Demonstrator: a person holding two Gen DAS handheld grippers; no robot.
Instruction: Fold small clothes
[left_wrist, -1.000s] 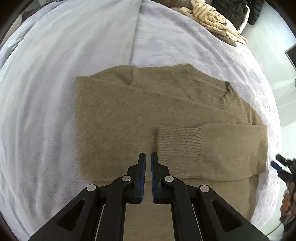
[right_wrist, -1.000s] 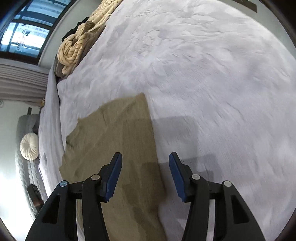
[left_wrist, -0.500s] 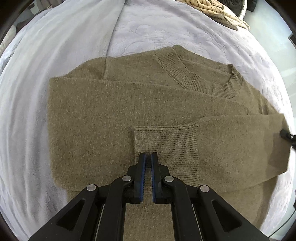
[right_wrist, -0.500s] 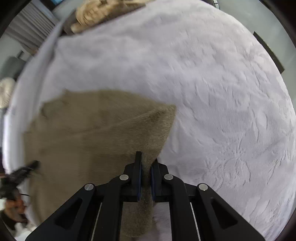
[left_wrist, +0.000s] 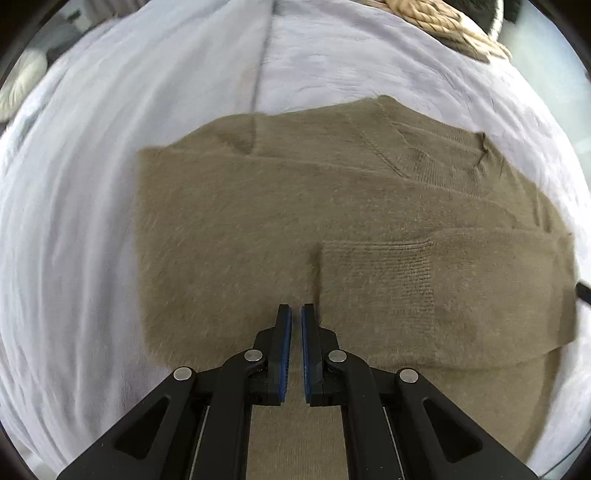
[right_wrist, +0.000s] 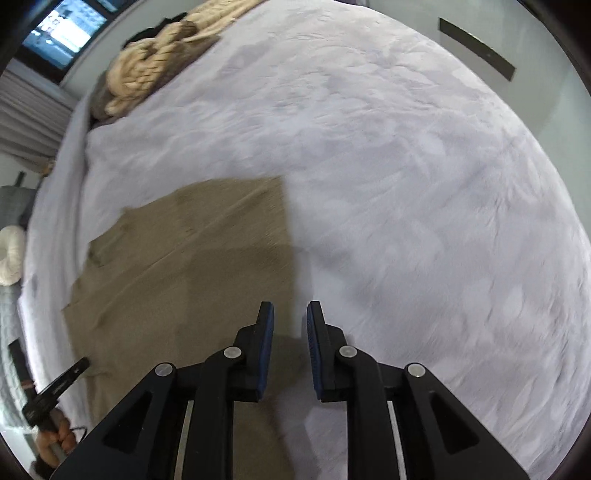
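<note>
While the pale lilac plush bedspread (right_wrist: 406, 166) fills the ground, the olive-brown fuzzy knit sweater (left_wrist: 295, 229) lies flat beneath both tools, long axis crosswise; its side edge sits under the right gripper (right_wrist: 290, 314), jaws just reopened, narrow, empty; left gripper (left_wrist: 296, 317) shut, empty, over the folded sleeve cuff (left_wrist: 376, 273).

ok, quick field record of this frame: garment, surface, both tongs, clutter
garment: olive-brown sweater, flat, sleeve cuff folded across the body
surface: pale lilac bedspread
left tongs: shut, empty, over the sweater
right tongs: narrow gap, just been opening, nothing between them, at the sweater's edge
clutter: cream chunky knit pile at the far edge of the bed
</note>
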